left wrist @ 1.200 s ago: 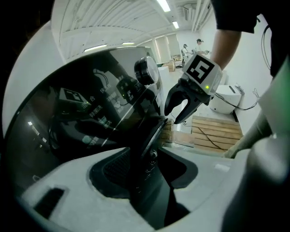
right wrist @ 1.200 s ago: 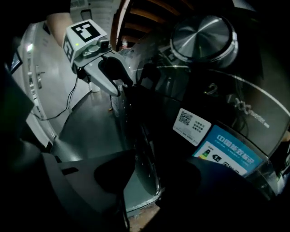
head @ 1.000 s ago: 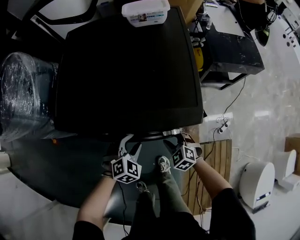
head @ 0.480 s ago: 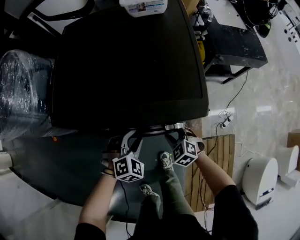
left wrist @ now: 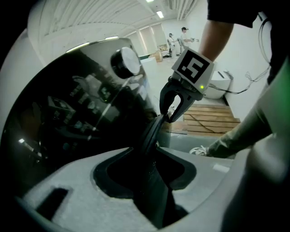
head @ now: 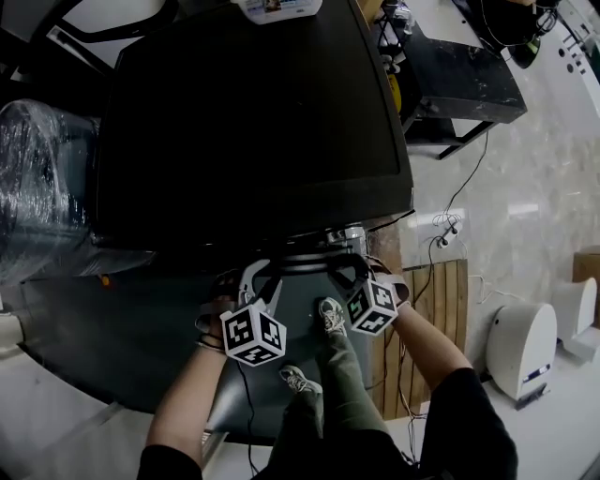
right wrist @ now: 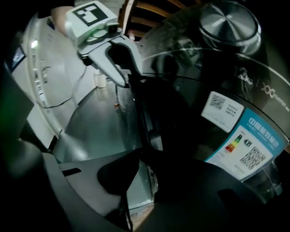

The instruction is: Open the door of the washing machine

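Observation:
The black washing machine [head: 253, 122] fills the head view from above, with its round door's dark rim [head: 305, 265] at the front edge. My left gripper [head: 261, 278] reaches the rim from the left and my right gripper [head: 352, 267] from the right. In the left gripper view the rim [left wrist: 152, 131] runs between my own jaws [left wrist: 154, 156], and the right gripper [left wrist: 168, 117] straddles it farther along. The right gripper view shows the rim [right wrist: 142, 122] between its jaws [right wrist: 136, 158] and the left gripper [right wrist: 129, 81] opposite. Both pairs of jaws are closing around the rim, and I see no pads pressing.
A white tub [head: 277, 7] sits at the machine's back edge. A plastic-wrapped bundle [head: 42, 178] stands left, a black table [head: 459, 84] back right, a wooden pallet [head: 436, 309] and white device [head: 520, 347] right. The person's shoes [head: 328, 314] stand below the door. A silver knob [right wrist: 229, 20] sits above.
The right gripper has edged in toward the door's rim. The left gripper has stayed about where it was. The head camera's view has shifted a little.

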`<state>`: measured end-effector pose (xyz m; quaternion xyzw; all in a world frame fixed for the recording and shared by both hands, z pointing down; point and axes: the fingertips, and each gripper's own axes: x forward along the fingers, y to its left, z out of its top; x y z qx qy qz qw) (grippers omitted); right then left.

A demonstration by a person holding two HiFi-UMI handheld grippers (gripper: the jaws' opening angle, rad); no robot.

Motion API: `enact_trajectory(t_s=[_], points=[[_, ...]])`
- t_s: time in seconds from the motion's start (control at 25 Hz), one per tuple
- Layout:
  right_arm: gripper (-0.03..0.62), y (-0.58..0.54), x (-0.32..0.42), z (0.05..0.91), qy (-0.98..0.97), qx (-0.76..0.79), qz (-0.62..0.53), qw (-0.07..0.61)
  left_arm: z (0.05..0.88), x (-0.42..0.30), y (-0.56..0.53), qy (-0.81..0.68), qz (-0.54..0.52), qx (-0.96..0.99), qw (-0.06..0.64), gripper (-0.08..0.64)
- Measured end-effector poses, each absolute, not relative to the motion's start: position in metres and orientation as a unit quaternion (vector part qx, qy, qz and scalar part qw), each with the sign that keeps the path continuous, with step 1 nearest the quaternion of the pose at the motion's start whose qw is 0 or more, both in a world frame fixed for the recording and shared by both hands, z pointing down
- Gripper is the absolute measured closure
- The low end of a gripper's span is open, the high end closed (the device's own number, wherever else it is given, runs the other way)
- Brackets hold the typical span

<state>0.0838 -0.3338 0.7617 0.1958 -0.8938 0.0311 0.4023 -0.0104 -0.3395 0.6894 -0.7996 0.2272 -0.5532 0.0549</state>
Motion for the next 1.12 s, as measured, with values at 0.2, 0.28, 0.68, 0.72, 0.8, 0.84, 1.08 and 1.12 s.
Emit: enact_trajectory(t_s=[0.2,0.28,0.68,0.72,0.8,0.84,1.08,1.12], points=[[0.483,-0.258,0.073,0.764,-0.896,0.24,0.061,0.368,0.69,-0.019,-0.286,0.206,-0.536,-0.813,0.098,0.377],[0.488,-0.243,0.068,0.766,-0.887,0.267,0.079,0.369,0.692,-0.024,-0.276,0.226,-0.534,-0.808,0.101,0.366],[0.434,-0.151,0.042,0.751,-0.881,0.277,0.11,0.368,0.687,-0.065,-0.209,0.347,-0.468,-0.812,0.041,0.331],[0.434,-0.143,0.04,0.748,-0.88,0.278,0.111,0.368,0.687,-0.071,-0.202,0.358,-0.461,-0.812,0.024,0.331],[0.434,-0.13,0.036,0.741,-0.879,0.283,0.114,0.366,0.687,-0.08,-0.187,0.376,-0.447,-0.811,-0.008,0.331],[0.434,-0.124,0.033,0.737,-0.879,0.285,0.115,0.364,0.687,-0.085,-0.179,0.384,-0.441,-0.811,-0.024,0.33],[0.436,-0.091,0.007,0.714,-0.882,0.288,0.113,0.354,0.686,-0.118,-0.13,0.426,-0.383,-0.809,-0.134,0.33],[0.436,-0.087,0.003,0.71,-0.884,0.287,0.11,0.353,0.686,-0.124,-0.123,0.431,-0.371,-0.808,-0.154,0.33]])
